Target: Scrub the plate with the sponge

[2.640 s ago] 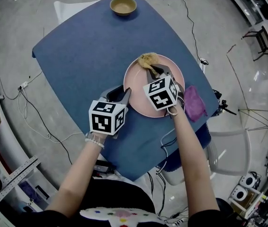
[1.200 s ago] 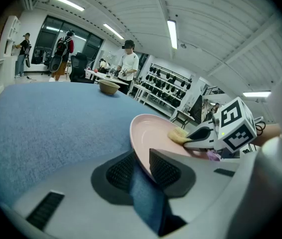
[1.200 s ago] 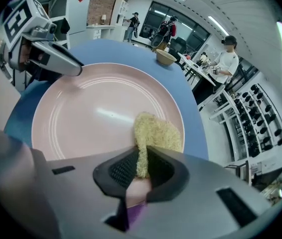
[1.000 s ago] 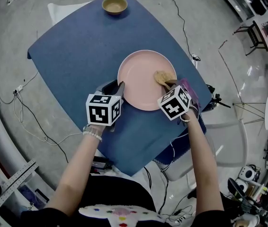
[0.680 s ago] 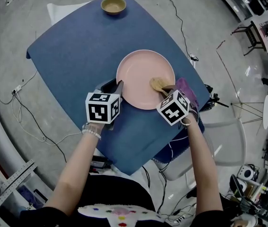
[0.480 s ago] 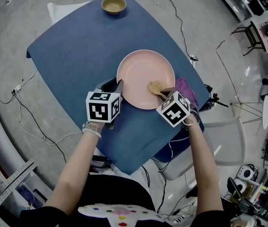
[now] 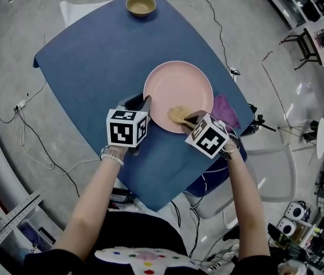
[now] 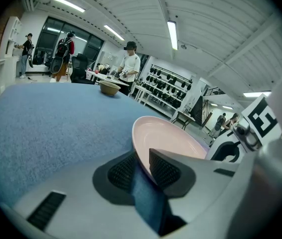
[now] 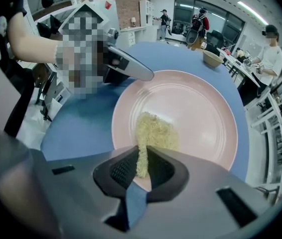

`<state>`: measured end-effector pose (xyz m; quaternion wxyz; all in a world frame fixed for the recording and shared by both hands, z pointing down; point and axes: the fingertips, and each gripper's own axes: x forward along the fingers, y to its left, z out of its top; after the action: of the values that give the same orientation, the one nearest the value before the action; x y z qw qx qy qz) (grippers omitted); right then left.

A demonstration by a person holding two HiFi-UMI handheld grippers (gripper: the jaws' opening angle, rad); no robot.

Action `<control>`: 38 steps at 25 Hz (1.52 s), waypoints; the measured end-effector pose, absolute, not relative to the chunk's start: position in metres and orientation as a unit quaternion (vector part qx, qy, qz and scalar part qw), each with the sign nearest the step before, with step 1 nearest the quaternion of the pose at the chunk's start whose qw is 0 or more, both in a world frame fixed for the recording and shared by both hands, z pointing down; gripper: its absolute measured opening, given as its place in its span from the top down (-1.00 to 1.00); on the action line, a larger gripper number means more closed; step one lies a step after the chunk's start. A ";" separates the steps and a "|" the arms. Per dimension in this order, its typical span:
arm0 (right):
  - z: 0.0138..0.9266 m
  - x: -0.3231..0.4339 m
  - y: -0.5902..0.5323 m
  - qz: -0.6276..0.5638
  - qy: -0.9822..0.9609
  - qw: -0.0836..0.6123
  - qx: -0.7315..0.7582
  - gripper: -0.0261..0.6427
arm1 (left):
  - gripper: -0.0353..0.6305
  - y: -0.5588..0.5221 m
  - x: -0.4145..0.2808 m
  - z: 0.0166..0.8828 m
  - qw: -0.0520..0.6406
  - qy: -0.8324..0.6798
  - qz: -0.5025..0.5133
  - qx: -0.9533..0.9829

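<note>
Plate is pink and round, and I see it lying flat on the blue surface, towards the surface's right side and just ahead of both cubes in the head view. Sponge is a yellowish, fibrous wad lying on the plate's inner face near the near rim, its free end spread out on the pink. The other end runs up between the pads of the right hand-held gripper, which I read as closed on the sponge, pinching a thin strip of it and pointing steeply down at the plate. Left hand-held gripper is clamped on the plate's near-left rim, with one pad under the outer edge, one over the inside and the rim wedged between them. It comes in at a shallow angle, so its view looks across the plate. Purple cloth lies crumpled on the surface just beside the plate's right rim; I can't tell if it touches. A tan bowl sits upright at the far corner of the surface, well apart from everything else. Cables trail over the grey floor to the left, and a few people stand at benches in the background of the left gripper view
</note>
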<state>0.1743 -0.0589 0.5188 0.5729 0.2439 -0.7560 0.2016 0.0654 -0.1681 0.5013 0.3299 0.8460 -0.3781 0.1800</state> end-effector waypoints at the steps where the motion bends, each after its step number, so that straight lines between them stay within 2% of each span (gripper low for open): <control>1: 0.518 0.169 -0.058 0.199 -0.760 0.572 0.235 0.81 | 0.62 -0.168 0.066 0.501 0.330 -0.378 0.180 0.846; 8: 0.522 0.134 -0.064 0.181 -0.777 0.569 0.199 0.80 | 0.62 -0.168 0.066 0.501 0.332 -0.377 0.180 0.846; 18: 0.523 0.112 -0.100 0.158 -0.794 0.539 0.233 0.80 | 0.62 -0.168 0.066 0.501 0.332 -0.376 0.178 0.847; 25: 0.526 0.114 -0.129 0.134 -0.792 0.536 0.260 0.80 | 0.62 -0.166 0.066 0.501 0.332 -0.375 0.178 0.847; 38: 0.519 0.152 -0.190 0.160 -0.771 0.483 0.384 0.81 | 0.62 -0.165 0.066 0.501 0.333 -0.374 0.178 0.847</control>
<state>0.1522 -0.1897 0.5192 0.4826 0.3837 -0.7709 0.1598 0.0665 -0.1650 0.5008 0.3327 0.8471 -0.3744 0.1778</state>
